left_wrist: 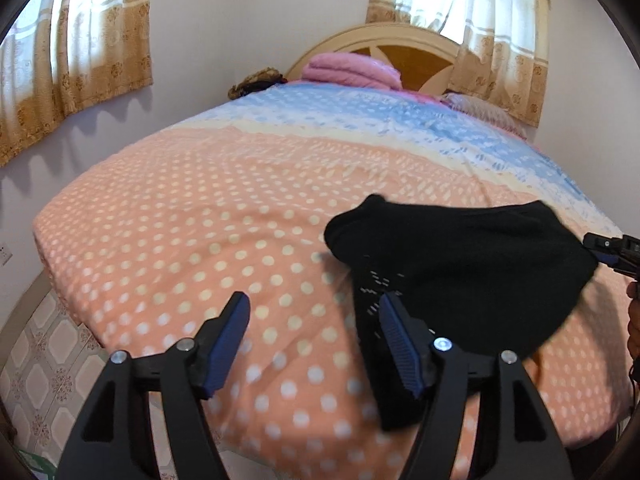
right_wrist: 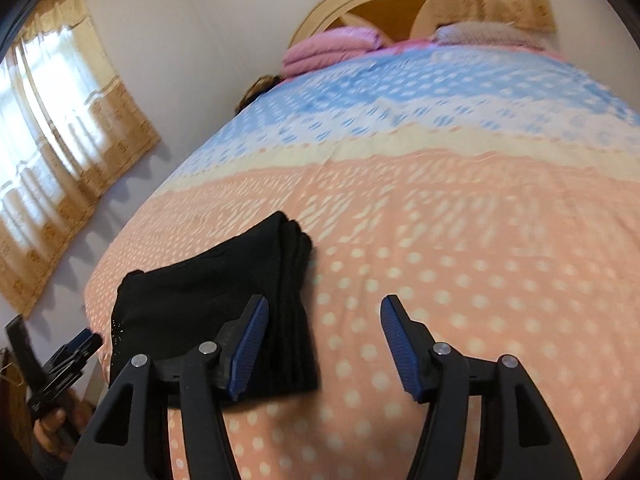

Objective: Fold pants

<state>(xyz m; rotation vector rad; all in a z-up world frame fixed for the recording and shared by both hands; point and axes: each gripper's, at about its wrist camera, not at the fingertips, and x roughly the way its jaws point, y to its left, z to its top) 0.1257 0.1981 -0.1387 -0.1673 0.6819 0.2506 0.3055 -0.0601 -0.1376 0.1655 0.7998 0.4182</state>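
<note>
Now folded black pants (left_wrist: 460, 264) on bedspread (left_wrist: 180, 240), between left gripper (left_wrist: 314, 340) and right gripper (right_wrist: 322, 344), fingers spread wide, empty.

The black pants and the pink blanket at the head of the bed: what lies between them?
Only bare bedspread. Both wrist views show nothing else on the stretch from the black pants up to the pink blanket.

No text, label, brand or number is legible in either view.

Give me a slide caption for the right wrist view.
Open right gripper above folded black pants on a polka-dot bedspread.
</note>
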